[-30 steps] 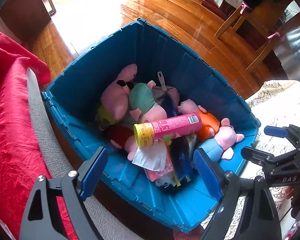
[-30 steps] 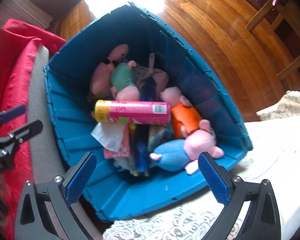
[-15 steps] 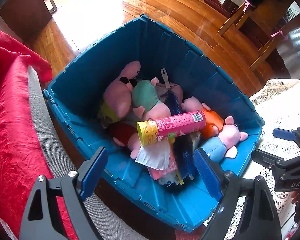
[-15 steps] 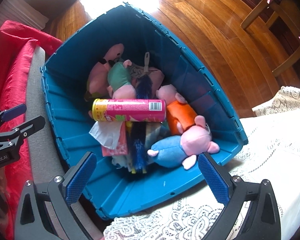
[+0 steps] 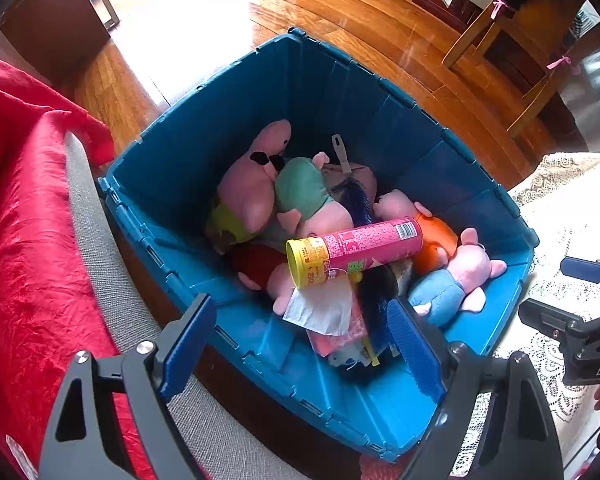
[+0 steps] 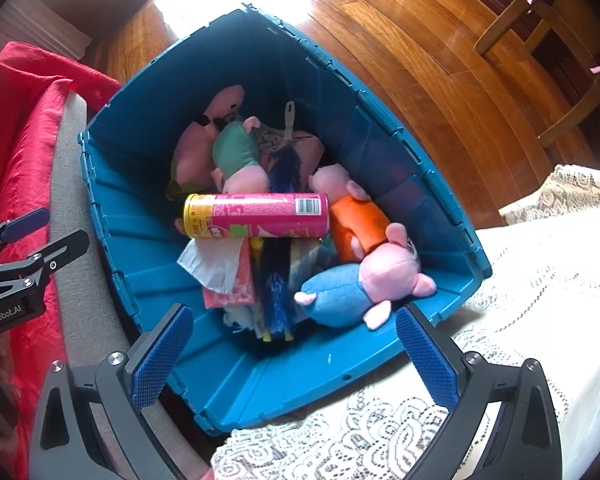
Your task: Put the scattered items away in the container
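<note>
Both grippers (image 5: 300, 344) (image 6: 292, 352) agape above perhaps-full bin (image 6: 148, 248)

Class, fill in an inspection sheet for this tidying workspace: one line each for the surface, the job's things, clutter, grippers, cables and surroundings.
Surface: white lace cloth beside the bin; nothing seen lying on the visible part.
Job's things: blue bin on the floor holds plush pigs, among them one in a blue dress and one in orange; a pink snack tube lies across the pile.
Clutter: white tissue and a blue duster under the tube, inside the bin.
Grippers: left gripper and right gripper both open, empty, above the bin.
Cables: nothing seen.
Surroundings: red cover on a grey seat, wooden floor, chair legs.
</note>
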### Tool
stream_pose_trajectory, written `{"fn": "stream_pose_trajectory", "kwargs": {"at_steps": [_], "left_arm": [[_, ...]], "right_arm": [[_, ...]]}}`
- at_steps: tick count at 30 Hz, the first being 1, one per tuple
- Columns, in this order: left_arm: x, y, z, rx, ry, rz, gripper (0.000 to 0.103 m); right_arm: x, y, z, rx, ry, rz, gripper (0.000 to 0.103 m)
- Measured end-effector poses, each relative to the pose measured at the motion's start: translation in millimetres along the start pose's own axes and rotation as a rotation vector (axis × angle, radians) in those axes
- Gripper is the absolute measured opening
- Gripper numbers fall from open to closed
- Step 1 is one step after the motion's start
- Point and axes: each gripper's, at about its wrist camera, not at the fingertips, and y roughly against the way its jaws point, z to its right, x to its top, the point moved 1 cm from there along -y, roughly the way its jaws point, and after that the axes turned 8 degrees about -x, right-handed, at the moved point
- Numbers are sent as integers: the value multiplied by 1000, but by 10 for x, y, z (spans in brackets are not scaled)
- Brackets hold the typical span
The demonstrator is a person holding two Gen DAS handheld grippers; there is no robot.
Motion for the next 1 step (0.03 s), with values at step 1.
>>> {"fn": "stream_pose_trajectory", "kwargs": {"at_steps": [1], "left_arm": [[-4, 2, 4, -1, 0, 0, 88]], "right_arm": [[-6, 4, 1, 1, -1, 0, 103]]}}
